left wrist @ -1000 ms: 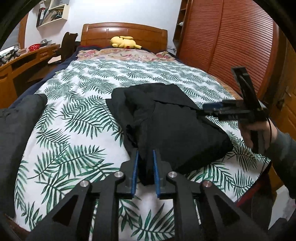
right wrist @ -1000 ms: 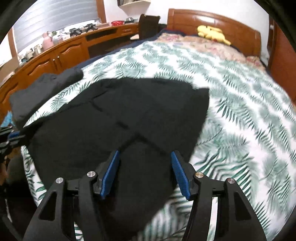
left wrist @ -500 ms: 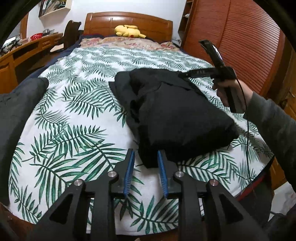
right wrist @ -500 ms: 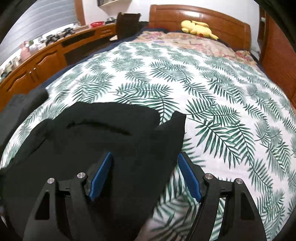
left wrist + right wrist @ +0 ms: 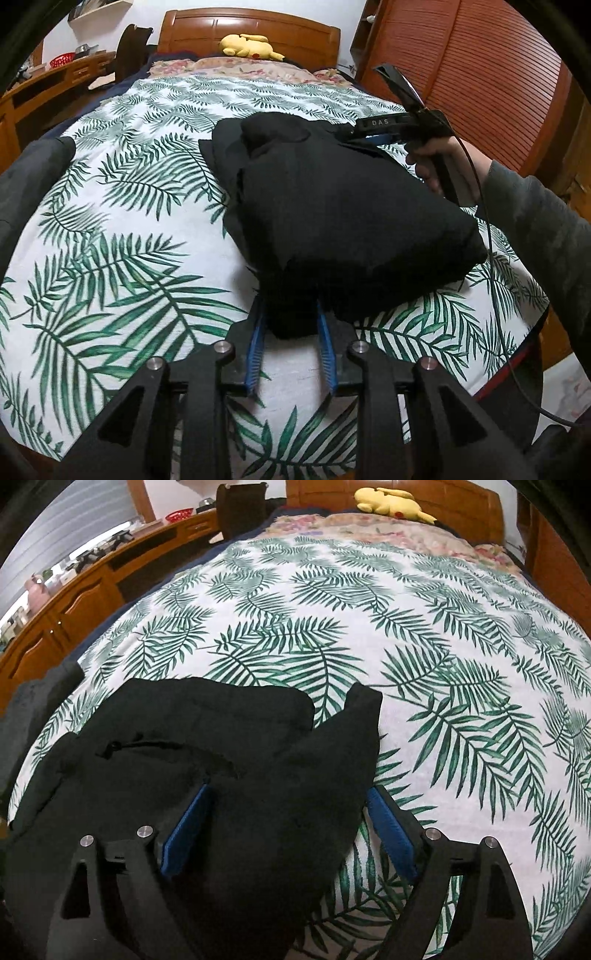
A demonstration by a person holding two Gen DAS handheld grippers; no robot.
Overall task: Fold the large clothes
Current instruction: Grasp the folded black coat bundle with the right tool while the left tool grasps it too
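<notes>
Lettering "DAS" is read on the right claw (image 5: 364, 137), spread wide over the folded black garment (image 5: 340, 218) on the bed (image 5: 122, 229). Its near corner is straddled by the part-open left claw (image 5: 290, 325).

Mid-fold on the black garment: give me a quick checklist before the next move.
1. Left hand-held gripper open around the black garment's near edge: ok.
2. Right hand-held gripper open over the far end: ok.
3. Fabric actually clamped by either: not ok, both sets of pads stand apart.
4. Garment folded into a compact bundle: ok, though lumpy.
5. Garment fully on the leaf-print bedspread: ok.
6. Layers underneath lying flat: cannot tell.
</notes>
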